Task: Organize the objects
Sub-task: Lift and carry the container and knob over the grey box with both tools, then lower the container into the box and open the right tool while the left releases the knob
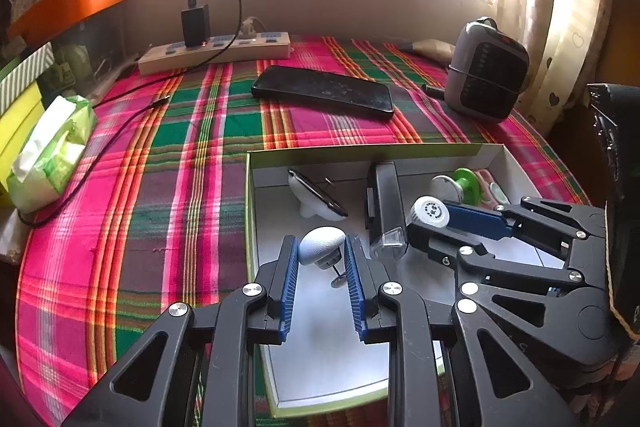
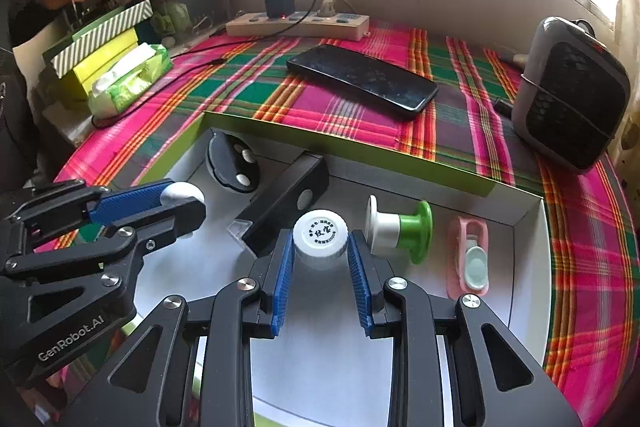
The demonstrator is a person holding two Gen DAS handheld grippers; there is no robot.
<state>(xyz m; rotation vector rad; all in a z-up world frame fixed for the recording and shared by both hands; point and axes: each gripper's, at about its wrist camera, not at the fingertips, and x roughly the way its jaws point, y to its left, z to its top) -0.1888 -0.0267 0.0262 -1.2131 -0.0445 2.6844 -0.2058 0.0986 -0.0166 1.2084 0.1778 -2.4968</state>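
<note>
While left gripper (image 1: pixel 322 259) clamps an egg-shaped object (image 1: pixel 321 246), right gripper (image 2: pixel 320 251) clamps a capped bottle (image 2: pixel 320 238).

Black hand-held gripper (image 2: pixel 320 263), blue ribbed pads (image 2: pixel 283 279), silver screws.

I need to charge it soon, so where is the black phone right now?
The black phone lies flat on the plaid cloth, outside the box, behind its far wall, between the power strip and the grey heater.

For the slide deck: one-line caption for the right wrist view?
Right gripper clamps a white capped bottle over the green-rimmed box.
</note>
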